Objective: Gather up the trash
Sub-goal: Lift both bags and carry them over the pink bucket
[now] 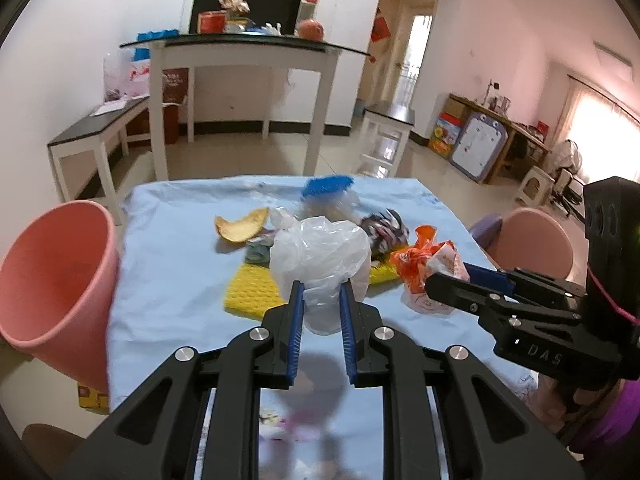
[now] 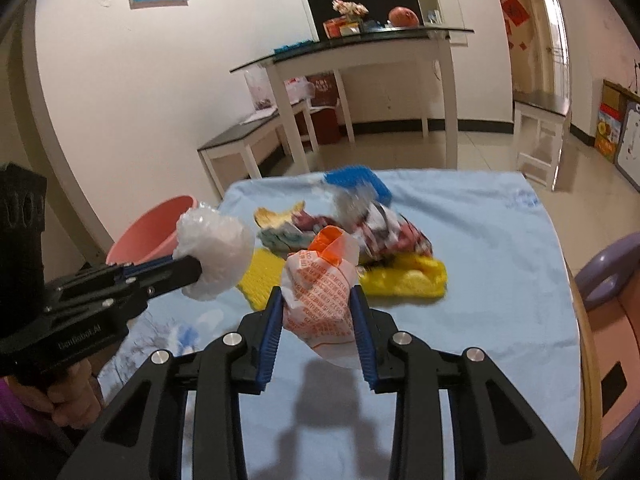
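The left hand-held gripper [image 1: 322, 292] is clamped on a crumpled translucent white plastic bag [image 1: 320, 264], its blue ribbed pads pressing the bag's lower part from both sides, and the bag hangs clear above the light blue cloth [image 1: 168, 272] that covers the table. The right hand-held gripper [image 2: 316, 300] pinches a crumpled white wrapper printed with orange lettering [image 2: 320, 280] between its blue pads, also off the cloth (its shadow lies on the fabric below). Seen from the left wrist, the right hand-held gripper sits just beside the left one, to its right.

Behind both lies the remaining litter in a loose heap near the table's middle: a yellow knobbly mat [image 2: 416, 276], a dark patterned crumpled packet [image 1: 384, 228], a curved yellowish peel [image 1: 240, 226] and a blue bristly pad [image 1: 328, 186] at the far side. A pink plastic bucket [image 1: 56, 280] stands tilted at the table's left edge.
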